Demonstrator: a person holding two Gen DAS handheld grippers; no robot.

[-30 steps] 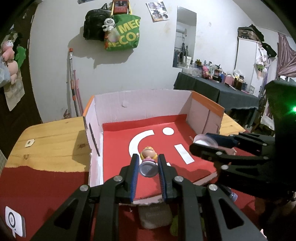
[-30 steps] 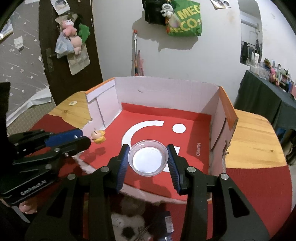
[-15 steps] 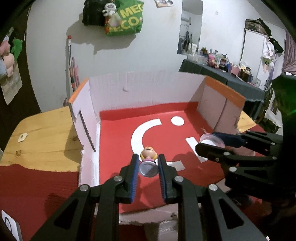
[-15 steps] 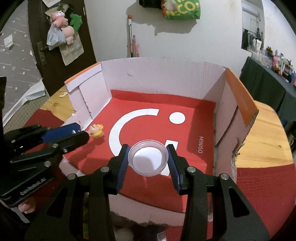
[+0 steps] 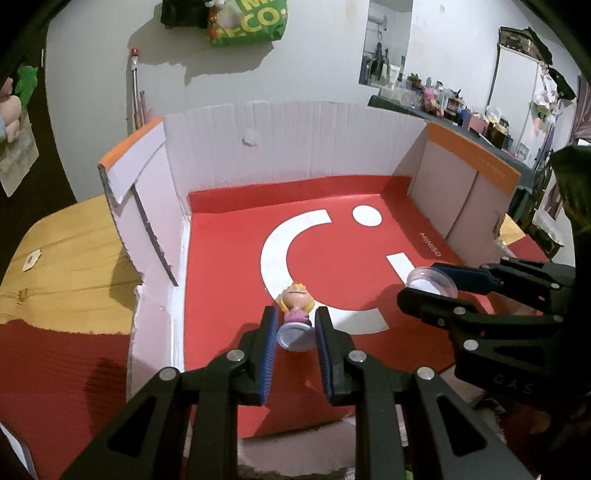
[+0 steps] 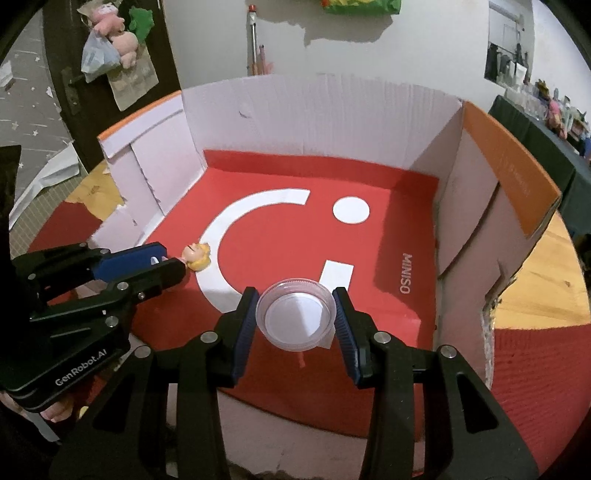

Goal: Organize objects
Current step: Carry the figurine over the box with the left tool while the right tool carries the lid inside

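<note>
Figurine (image 5: 296, 303) points head-first away between gripping fingers (image 5: 269, 332).

Box floor: "MINISO" in white letters on the red floor of the cardboard box (image 6: 405, 272).
Left gripper (image 6: 177, 266): "GenRobot.AI" on its black body.
Green bag (image 5: 245, 23): partly cut off, perhaps "…ECO:".

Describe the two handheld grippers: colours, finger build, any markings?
Both are matte black plastic. The left gripper and right gripper have triangular cut-outs, silver pivot screws and ribbed blue pads on the fingers. The left body reads "GenRobot.AI"; the right body shows embossed "DAS". No cables visible.
</note>
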